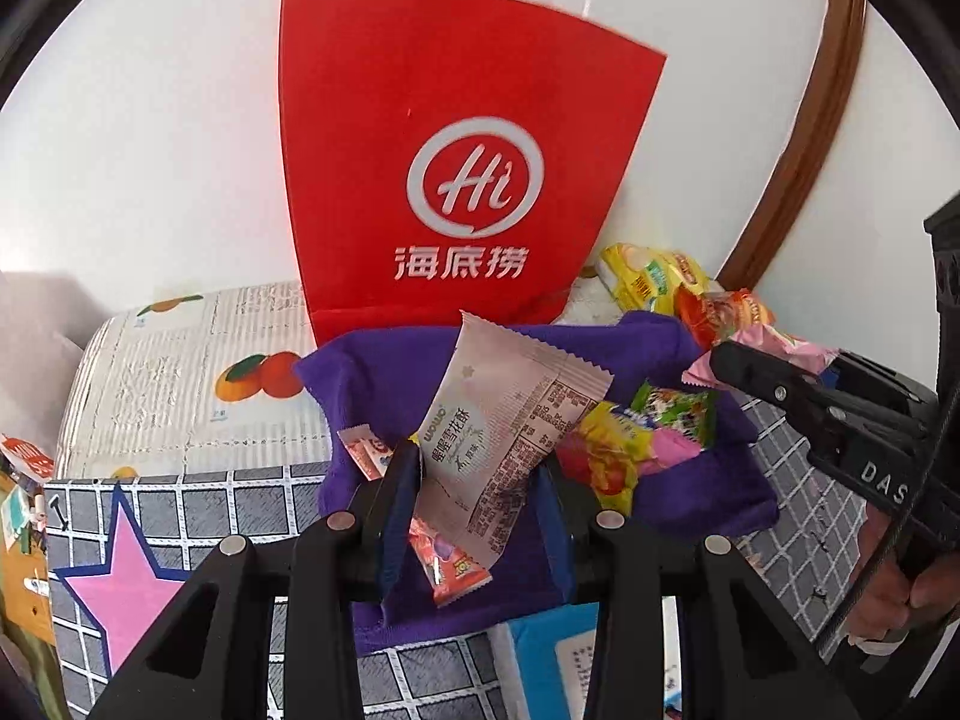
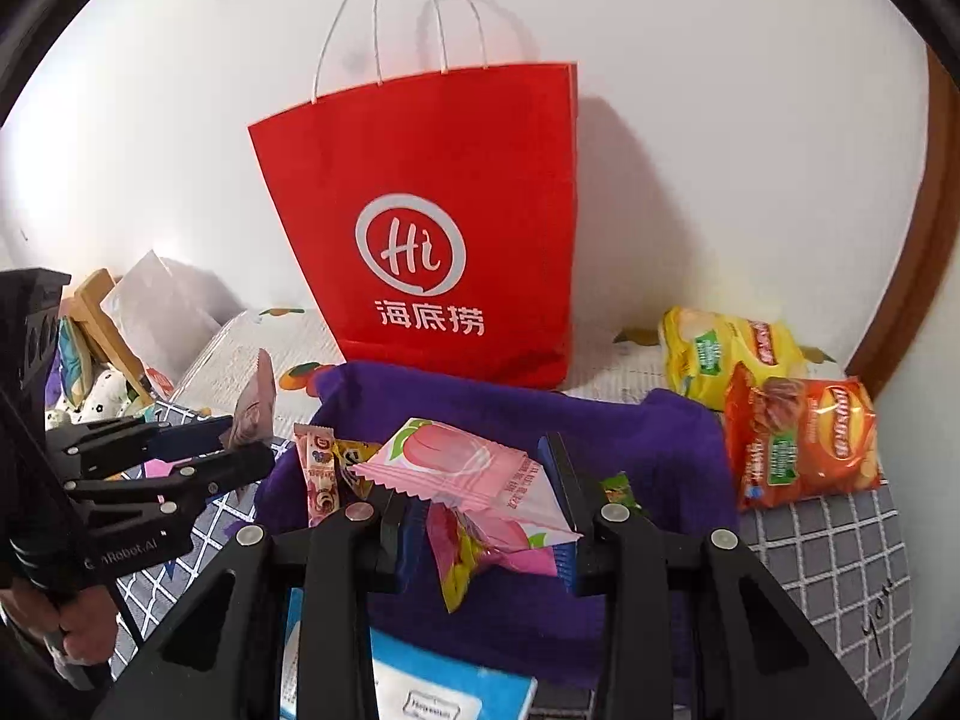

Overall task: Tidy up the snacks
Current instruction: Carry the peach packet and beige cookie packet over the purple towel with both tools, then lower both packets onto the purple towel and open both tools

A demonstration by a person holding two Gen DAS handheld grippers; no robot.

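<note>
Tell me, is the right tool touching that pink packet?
Touching. The right wrist view shows the right tool with the pink peach packet between its fingers, pinched.

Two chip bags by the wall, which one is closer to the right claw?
The orange chip bag. It lies in front of the yellow chip bag, which lies further back, by the red paper bag.

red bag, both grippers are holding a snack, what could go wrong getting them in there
The red bag stands tall with its mouth well above both packets, so a lift may nudge it over. The left gripper pinches the white packet near one end, so it may swing. The right gripper holds the pink packet loosely.
</note>
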